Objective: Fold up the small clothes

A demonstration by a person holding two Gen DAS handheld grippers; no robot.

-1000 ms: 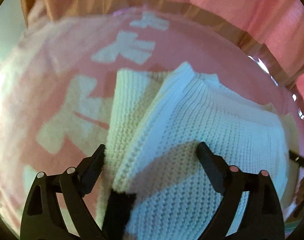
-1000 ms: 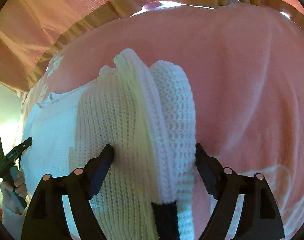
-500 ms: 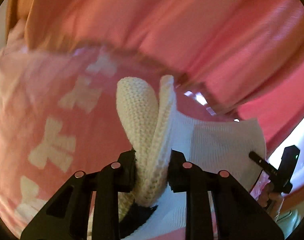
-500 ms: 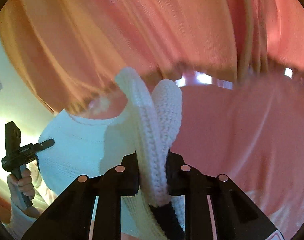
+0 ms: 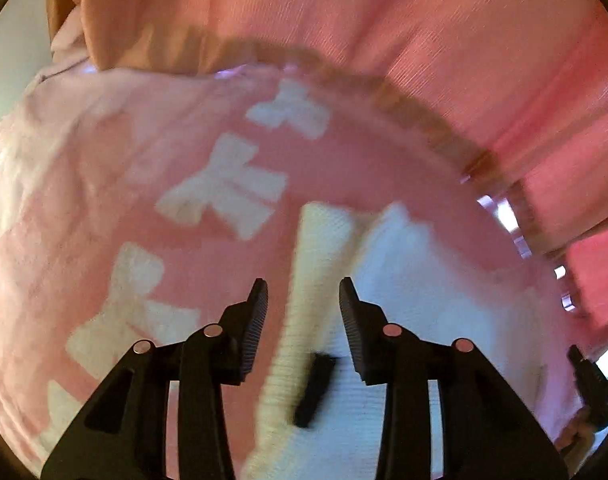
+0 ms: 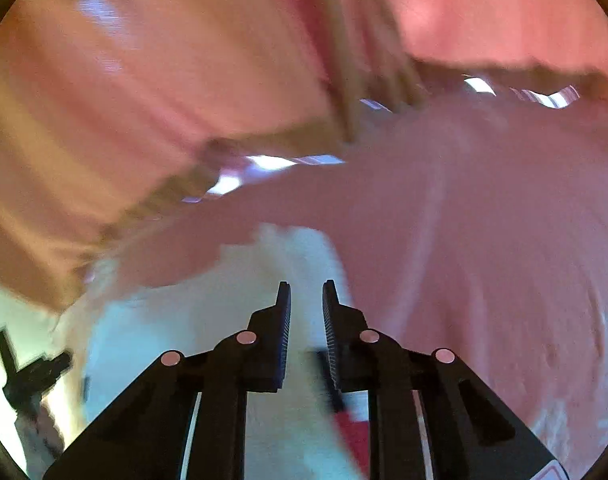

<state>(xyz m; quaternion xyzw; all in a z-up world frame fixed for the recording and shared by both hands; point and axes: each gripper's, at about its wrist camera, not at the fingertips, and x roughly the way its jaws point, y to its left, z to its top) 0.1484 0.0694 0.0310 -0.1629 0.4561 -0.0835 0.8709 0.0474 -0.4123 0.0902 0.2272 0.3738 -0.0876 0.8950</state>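
Now the left gripper [image 5: 303, 300], whose jaws have just been opening, stands a little apart around a rolled edge of the white knitted garment [image 5: 404, 320] without pressing it. The right gripper [image 6: 306, 304] shows a narrow gap with white knit behind it; whether its pads pinch the fabric I cannot tell through the blur. Outward, the garment lies on a pink blanket with white bow shapes [image 5: 115, 184], with pink curtains [image 5: 424, 32] hanging at the far side.
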